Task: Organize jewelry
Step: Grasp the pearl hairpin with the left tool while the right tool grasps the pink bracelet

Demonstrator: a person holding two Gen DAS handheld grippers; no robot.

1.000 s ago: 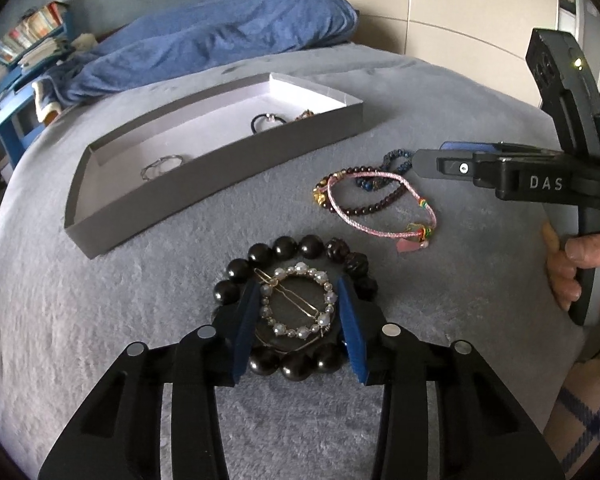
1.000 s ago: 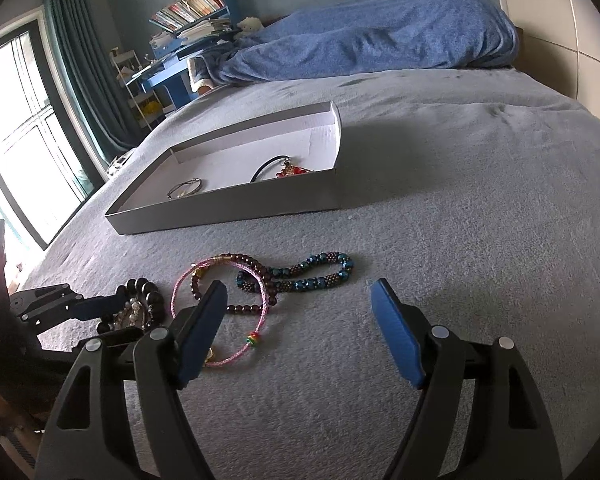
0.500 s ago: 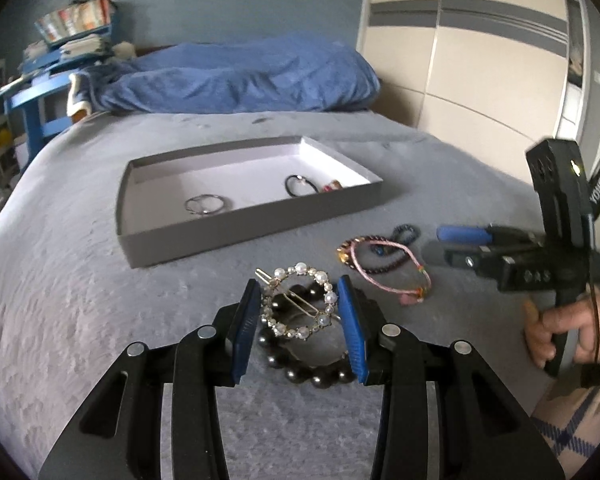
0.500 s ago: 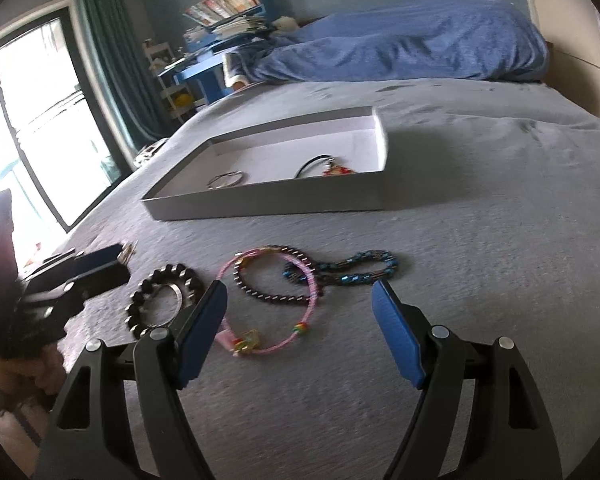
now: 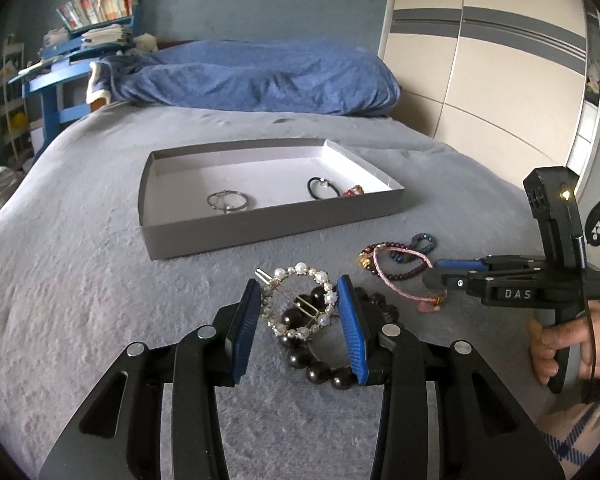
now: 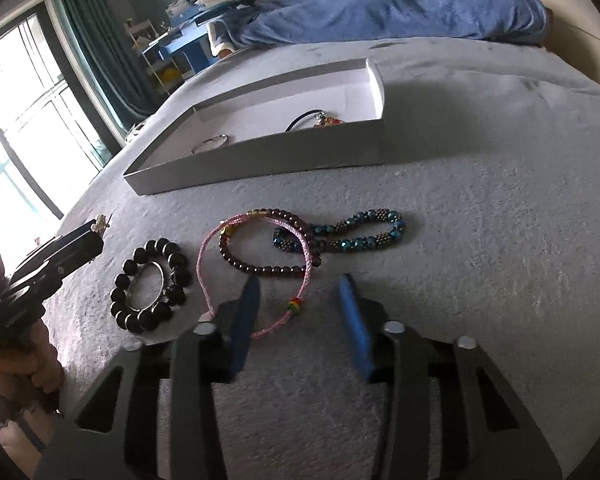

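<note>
Left wrist view: the left gripper (image 5: 298, 312) is pinching a round pearl hair clip (image 5: 298, 300) between its blue pads, holding it off the grey bedspread (image 5: 80, 280) above the black bead bracelet (image 5: 324, 356). The grey tray (image 5: 260, 228) is lying straight ahead and beyond, its long side running across the view, so this hand is looking nearer to the drop.

Right wrist view: the right gripper (image 6: 300, 312) is closing its jaws over the near arc of the pink cord bracelet (image 6: 260, 272), which is lying flat just ahead and is passing between the pads; the pads are not yet pressing on it. The dark red bead bracelet (image 6: 268, 248) and the blue bead bracelet (image 6: 340, 232) are overlapping just beyond, with the tray farther on.
</note>
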